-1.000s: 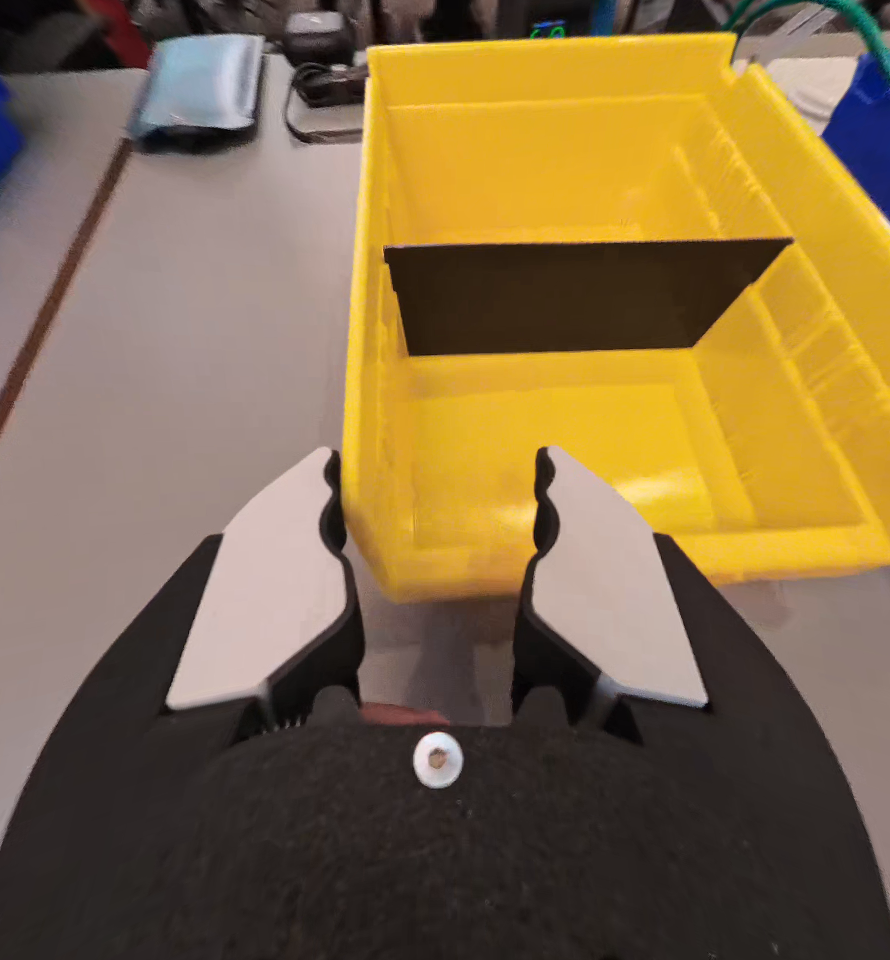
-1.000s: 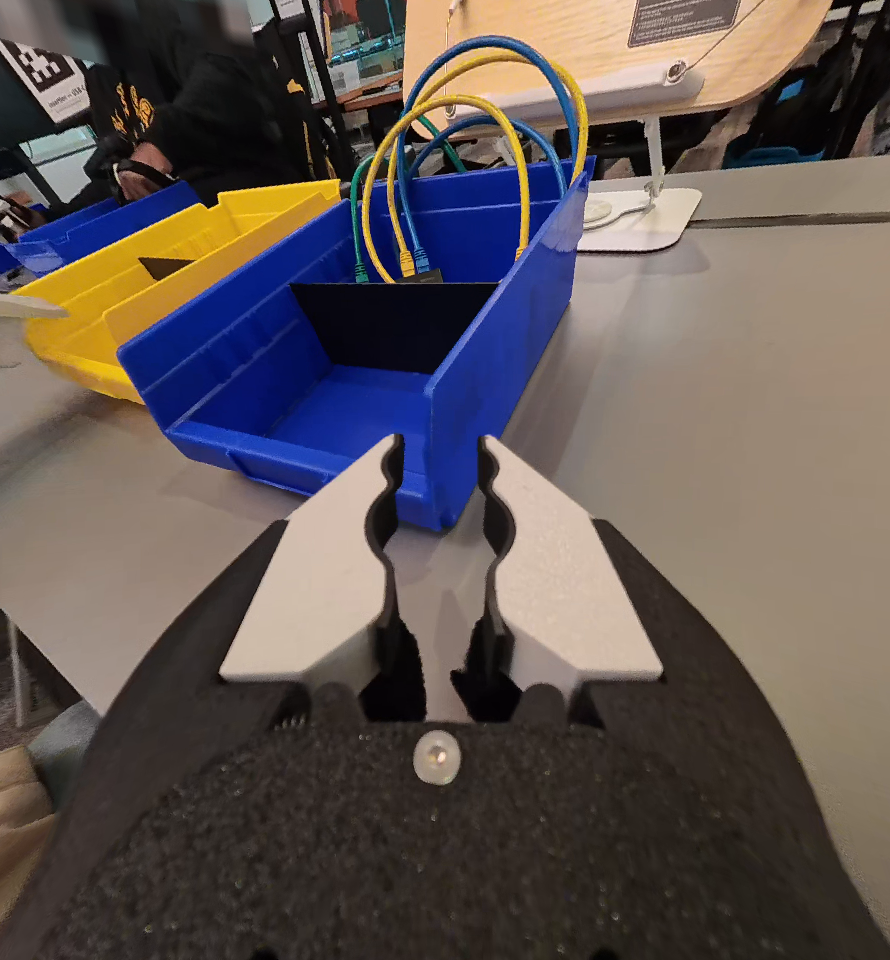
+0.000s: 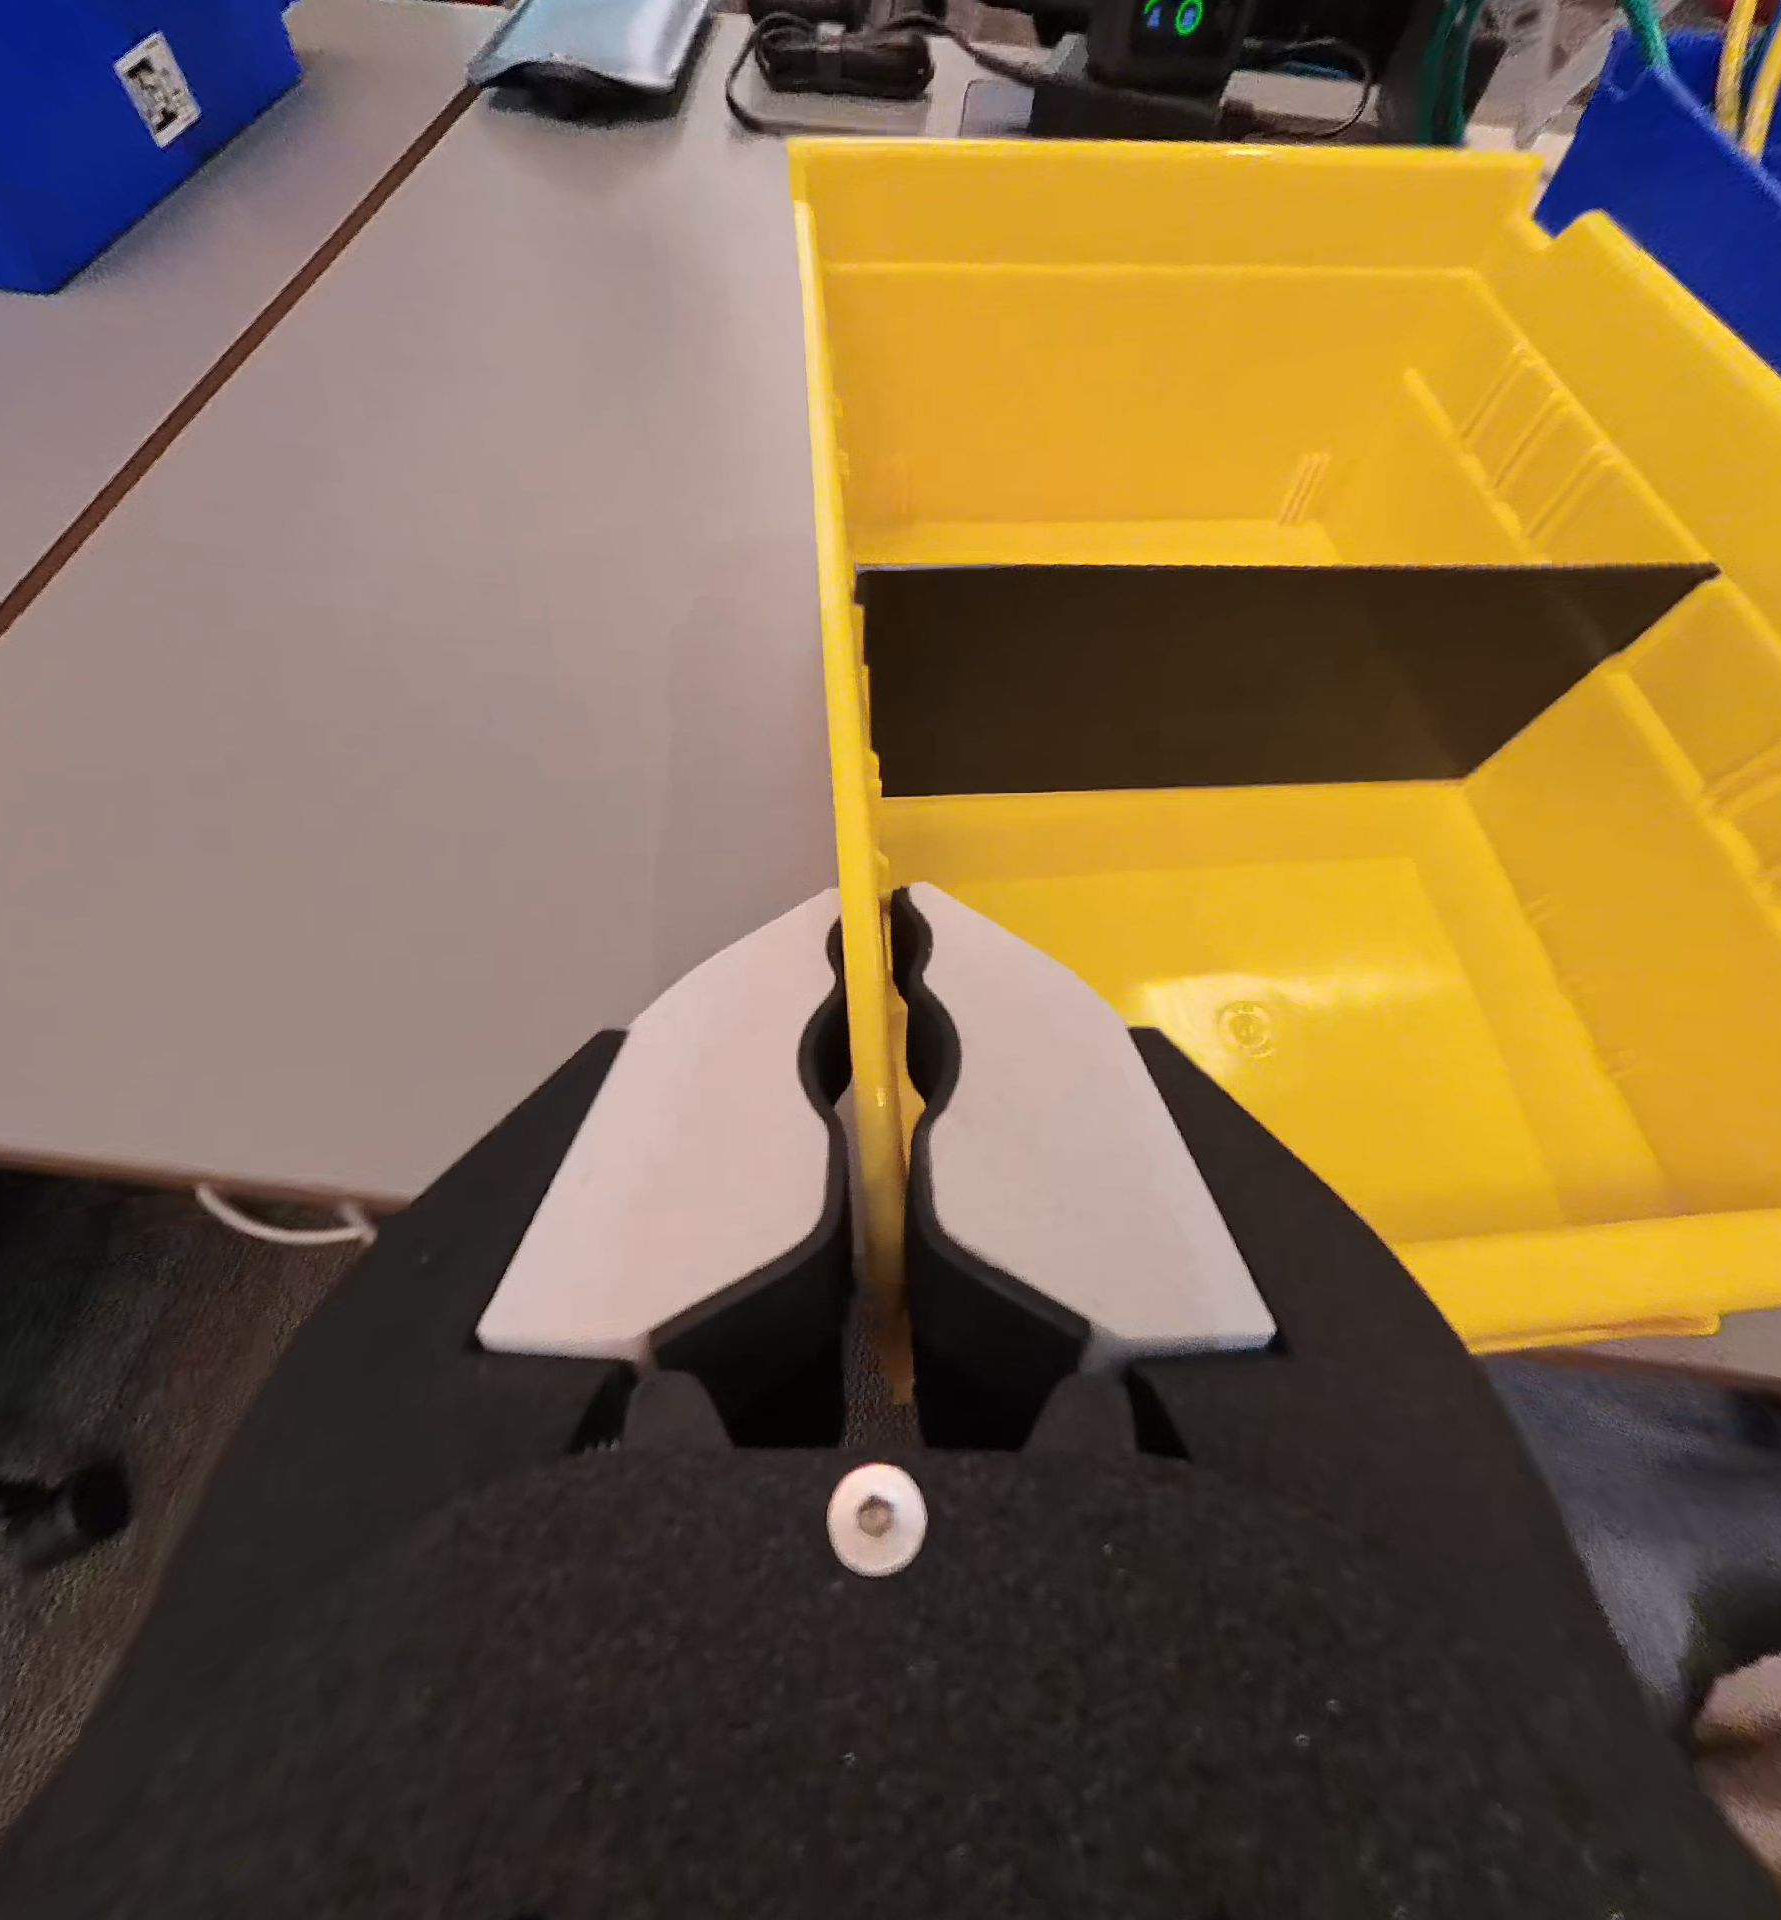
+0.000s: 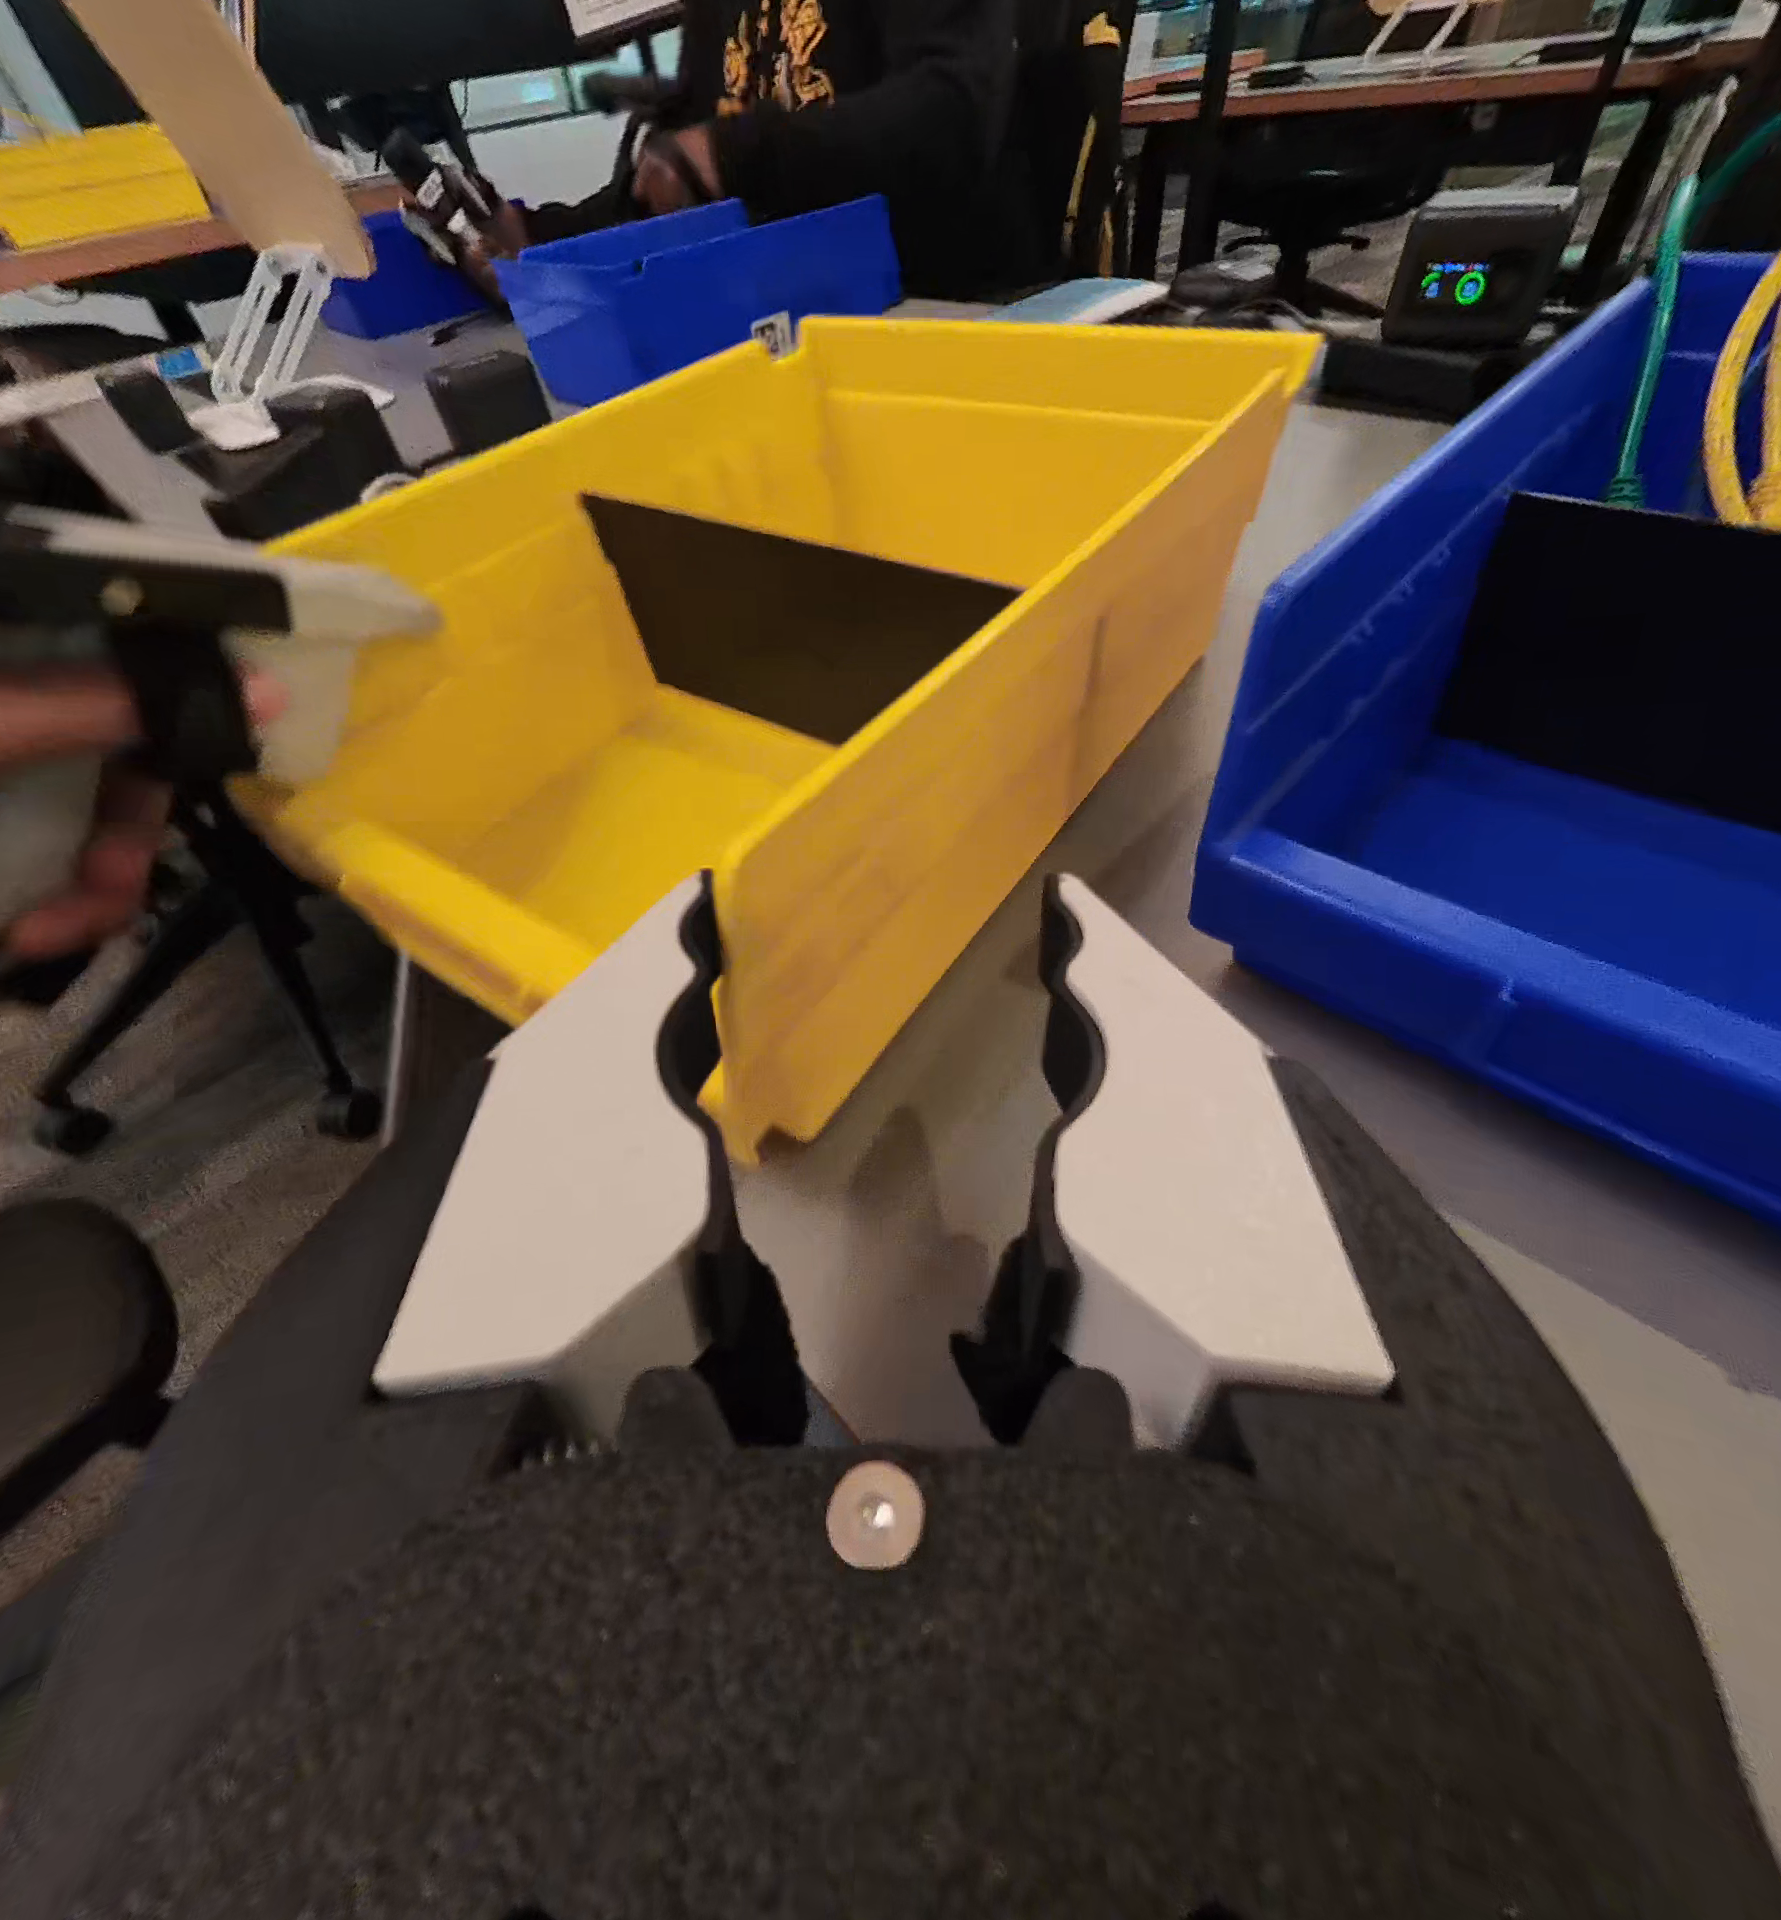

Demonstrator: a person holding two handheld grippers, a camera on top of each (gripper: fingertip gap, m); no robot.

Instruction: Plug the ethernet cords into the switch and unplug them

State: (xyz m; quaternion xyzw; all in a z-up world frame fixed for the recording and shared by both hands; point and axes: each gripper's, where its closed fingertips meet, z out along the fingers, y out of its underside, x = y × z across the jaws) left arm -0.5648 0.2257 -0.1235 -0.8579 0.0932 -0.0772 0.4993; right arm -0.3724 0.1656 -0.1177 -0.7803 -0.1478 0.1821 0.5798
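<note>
Ethernet cords point(image 4: 1759, 416) sit far right in the blue bin point(image 4: 1488, 935). My left gripper point(image 3: 870, 935) clamps the yellow bin point(image 3: 1281, 208) wall; my right gripper point(image 4: 881, 904) gapes around its corner. Uneven pulling could tip it.

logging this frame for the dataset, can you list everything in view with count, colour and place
yellow bin: one, yellow, table middle, black divider across it
blue bin: one nearby, blue, right of the yellow bin, black divider inside
cords: several, yellow and green, looping into the blue bin's far end
table: one, grey
left gripper: one, grey fingers, shut on the yellow bin's left wall
right gripper: one, grey fingers, open around the yellow bin's right wall
</note>
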